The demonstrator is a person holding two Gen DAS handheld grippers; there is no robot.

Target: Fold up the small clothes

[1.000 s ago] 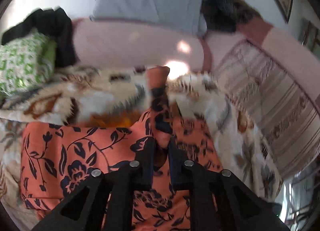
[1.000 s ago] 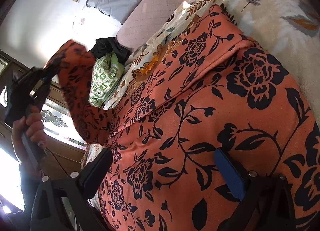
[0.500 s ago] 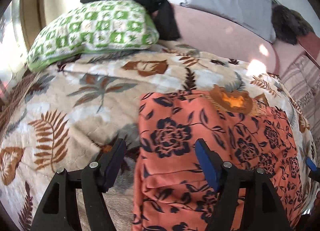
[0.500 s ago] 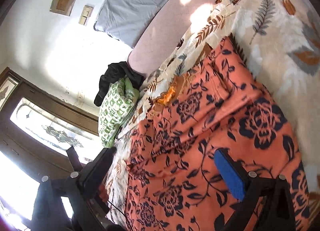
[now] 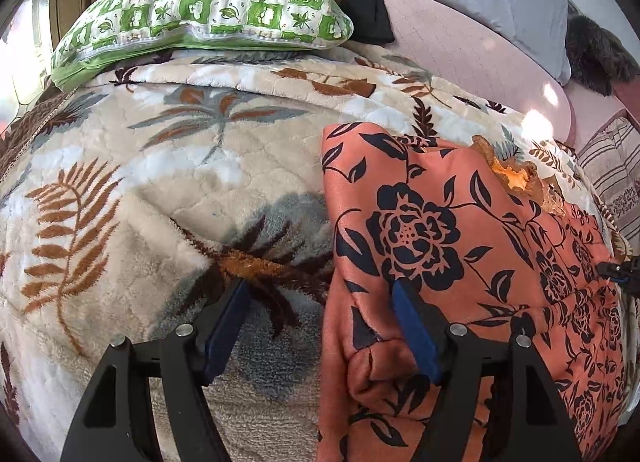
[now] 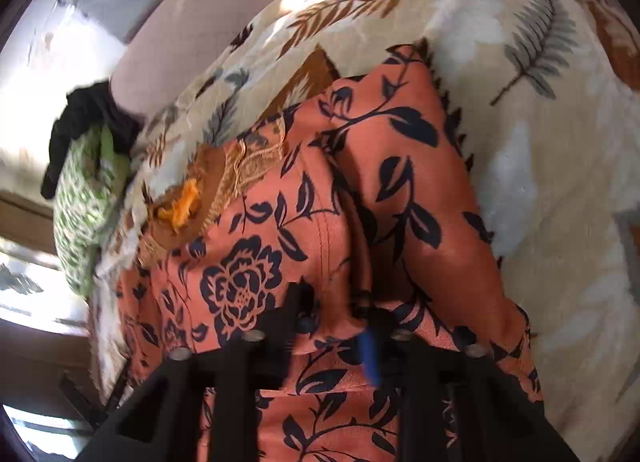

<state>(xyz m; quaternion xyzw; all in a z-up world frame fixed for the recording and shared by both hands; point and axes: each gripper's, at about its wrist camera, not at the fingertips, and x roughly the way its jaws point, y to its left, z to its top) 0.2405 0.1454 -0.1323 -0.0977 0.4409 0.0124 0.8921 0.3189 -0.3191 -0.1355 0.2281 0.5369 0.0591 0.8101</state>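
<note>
orange floral garment flat on blanket | long axis runs toward headboard

One garment, perhaps two pillows

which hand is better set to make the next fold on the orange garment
Right, probably. The right gripper is already shut on a fold of the orange garment, ready to pull it over. The left gripper is opening, straddling the garment's edge without pinching it.

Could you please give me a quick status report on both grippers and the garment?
Left gripper opening, straddling the orange floral garment's edge. Right gripper shut on a fold of it. Garment partly folded on the blanket. Nothing in the way.
</note>
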